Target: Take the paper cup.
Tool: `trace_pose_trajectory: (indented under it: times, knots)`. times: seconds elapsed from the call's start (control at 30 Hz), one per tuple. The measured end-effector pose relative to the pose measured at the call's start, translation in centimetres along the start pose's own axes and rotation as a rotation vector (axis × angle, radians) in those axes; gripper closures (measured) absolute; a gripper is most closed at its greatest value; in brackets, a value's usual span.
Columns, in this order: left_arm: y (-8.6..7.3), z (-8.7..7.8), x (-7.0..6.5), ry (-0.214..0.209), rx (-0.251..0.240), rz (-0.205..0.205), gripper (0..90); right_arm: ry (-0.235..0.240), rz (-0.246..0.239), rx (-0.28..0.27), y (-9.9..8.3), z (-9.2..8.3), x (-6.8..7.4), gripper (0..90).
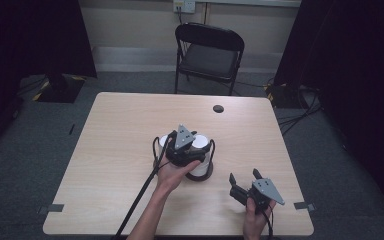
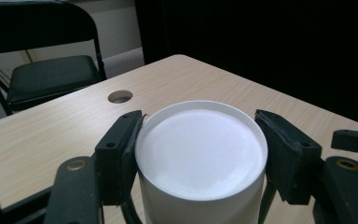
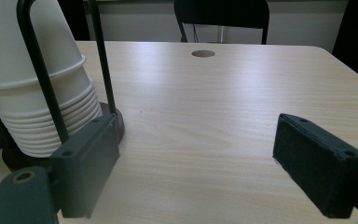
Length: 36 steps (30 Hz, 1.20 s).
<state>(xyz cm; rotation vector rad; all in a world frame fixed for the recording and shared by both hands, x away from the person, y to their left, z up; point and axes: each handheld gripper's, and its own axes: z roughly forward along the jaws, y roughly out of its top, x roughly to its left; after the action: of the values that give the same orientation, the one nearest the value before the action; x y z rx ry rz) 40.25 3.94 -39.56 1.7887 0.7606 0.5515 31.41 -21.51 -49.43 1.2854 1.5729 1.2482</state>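
Gripping the top cup (image 2: pixel 201 154) of an upside-down white stack, left gripper (image 2: pixel 200 154) jaws pressed on both sides of it; stack sits in a wire holder (image 3: pixel 42 79) at mid-table (image 1: pixel 120 130); right gripper (image 1: pixel 243 181) jaws wide apart, nothing between, resting near the table's front right edge.

Matt white paper cups (image 3: pixel 37 88) stand on a smooth wood-grain table (image 3: pixel 223 116).
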Motion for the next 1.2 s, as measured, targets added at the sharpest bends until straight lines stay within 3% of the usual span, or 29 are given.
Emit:
trace_pose_trajectory:
  times: [0.4,0.67,0.8,1.2]
  knots:
    - [0.5,-0.6,0.0,0.000,-0.037,-0.014,34.9,0.002,0.001,0.004,0.0,0.0,0.0,13.9]
    - [0.8,-0.9,-0.2,0.012,-0.070,0.021,34.8,0.002,0.000,0.001,0.0,0.0,0.0,13.9]
    - [0.9,-1.1,0.0,0.005,-0.086,0.000,34.9,0.002,0.001,0.000,0.0,0.0,0.0,13.9]
    - [1.2,-1.6,0.0,0.005,-0.121,-0.004,34.9,-0.002,-0.005,-0.003,0.0,0.0,0.0,13.9]
